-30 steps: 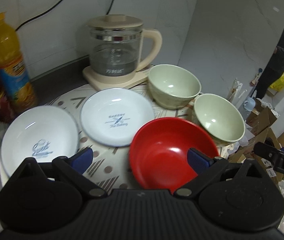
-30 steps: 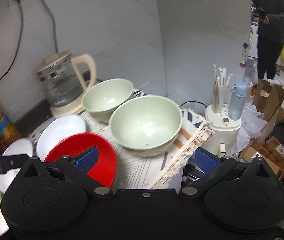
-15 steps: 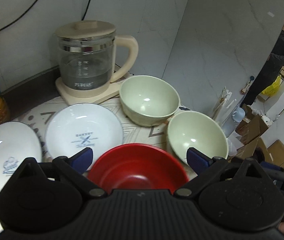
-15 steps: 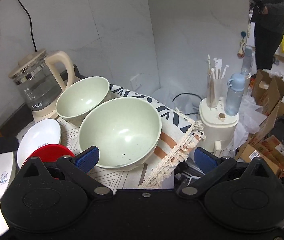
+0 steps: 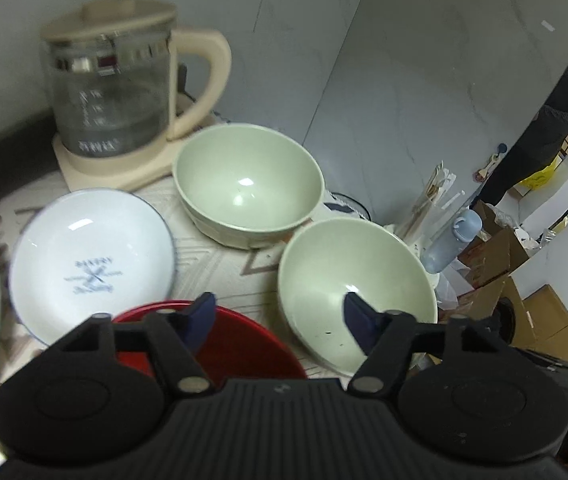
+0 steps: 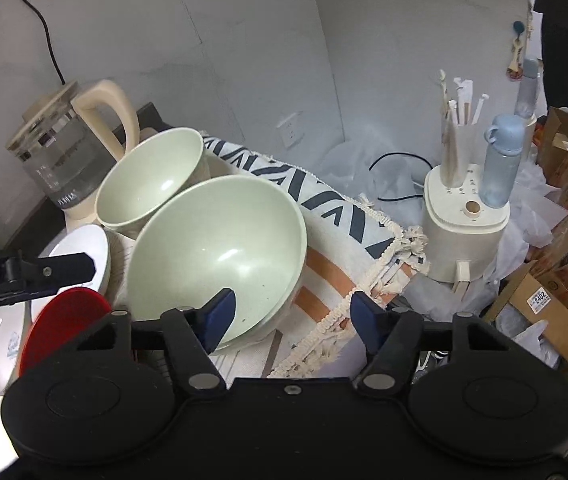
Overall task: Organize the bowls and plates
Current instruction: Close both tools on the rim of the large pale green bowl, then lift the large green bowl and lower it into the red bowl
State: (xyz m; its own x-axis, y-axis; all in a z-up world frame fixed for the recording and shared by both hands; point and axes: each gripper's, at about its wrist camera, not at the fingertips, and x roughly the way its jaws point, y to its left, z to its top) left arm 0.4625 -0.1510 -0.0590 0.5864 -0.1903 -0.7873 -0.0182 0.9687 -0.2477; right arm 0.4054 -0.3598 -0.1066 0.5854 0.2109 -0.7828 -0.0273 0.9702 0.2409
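We were reaching for the near green bowl (image 6: pixel 216 252) at the tabletop's right edge, the fingers of both the left gripper (image 5: pixel 278 320) and right gripper (image 6: pixel 292 316) closing on nothing yet, so next we needed its rim between them.

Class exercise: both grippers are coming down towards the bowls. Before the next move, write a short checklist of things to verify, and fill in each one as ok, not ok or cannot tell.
1. Left gripper jaws closing, nothing gripped: ok.
2. Right gripper jaws closing, straddling the near rim of the near green bowl, pads not yet pressing: ok.
3. Near green bowl empty: ok.
4. Far green bowl empty and upright: ok.
5. Red bowl contents: cannot tell, mostly hidden.
6. Near green bowl clear of the far one: cannot tell.
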